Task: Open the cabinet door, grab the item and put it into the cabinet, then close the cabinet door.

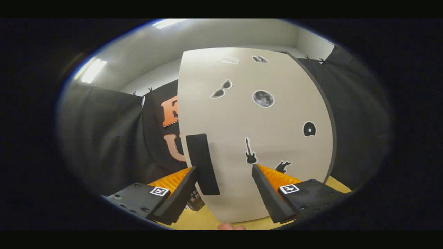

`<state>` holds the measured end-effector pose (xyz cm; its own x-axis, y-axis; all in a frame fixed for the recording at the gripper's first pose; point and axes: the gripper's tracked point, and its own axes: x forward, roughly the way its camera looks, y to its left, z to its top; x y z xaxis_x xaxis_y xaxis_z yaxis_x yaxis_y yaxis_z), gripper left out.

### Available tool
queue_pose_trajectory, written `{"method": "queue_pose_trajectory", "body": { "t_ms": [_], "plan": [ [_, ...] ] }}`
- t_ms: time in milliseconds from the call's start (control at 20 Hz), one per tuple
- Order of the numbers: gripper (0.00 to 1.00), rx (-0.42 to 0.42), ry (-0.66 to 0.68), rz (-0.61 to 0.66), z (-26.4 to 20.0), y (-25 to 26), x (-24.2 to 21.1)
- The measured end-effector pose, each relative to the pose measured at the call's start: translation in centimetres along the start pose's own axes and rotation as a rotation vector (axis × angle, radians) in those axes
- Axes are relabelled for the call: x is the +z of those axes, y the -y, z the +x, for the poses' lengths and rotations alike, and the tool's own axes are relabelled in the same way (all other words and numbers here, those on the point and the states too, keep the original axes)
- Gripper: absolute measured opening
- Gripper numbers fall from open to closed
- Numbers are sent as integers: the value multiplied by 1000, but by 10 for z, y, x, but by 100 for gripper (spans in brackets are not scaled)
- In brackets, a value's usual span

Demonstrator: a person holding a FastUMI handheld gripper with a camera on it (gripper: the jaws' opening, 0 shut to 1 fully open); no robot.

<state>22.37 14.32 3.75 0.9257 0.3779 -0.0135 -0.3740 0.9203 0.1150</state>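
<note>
The cabinet's white door (pixel 256 131) stands upright just ahead of me, dotted with small black stickers. A long black handle (pixel 202 164) runs down its left edge. My gripper (pixel 224 168) is open, and the handle sits between the fingers, close against the left fingertip (pixel 191 173). The right fingertip (pixel 256 170) is well apart from the handle, in front of the door's face. A small dark packet (pixel 195 203) lies on the yellow table, partly hidden behind the left finger, by the door's lower left corner.
The cabinet stands on a yellow table top (pixel 204 221). Black cloth walls hang to the left (pixel 104 138) and right (pixel 356 121) of the cabinet. A person's fingertip (pixel 231 227) pokes in below the door's bottom edge.
</note>
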Motion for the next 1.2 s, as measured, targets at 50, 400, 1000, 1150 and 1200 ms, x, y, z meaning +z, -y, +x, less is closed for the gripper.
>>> {"method": "queue_pose_trajectory", "body": {
  "t_ms": [50,400,1000,1150,1200],
  "plan": [
    [100,10,-4,5,6,-1,0],
    [100,22,-13,26,54,0,-8],
    [98,16,43,-7,30,7,18],
    [97,16,65,-25,-2,17,28],
    [97,9,74,-38,-13,23,31]
  ]
}}
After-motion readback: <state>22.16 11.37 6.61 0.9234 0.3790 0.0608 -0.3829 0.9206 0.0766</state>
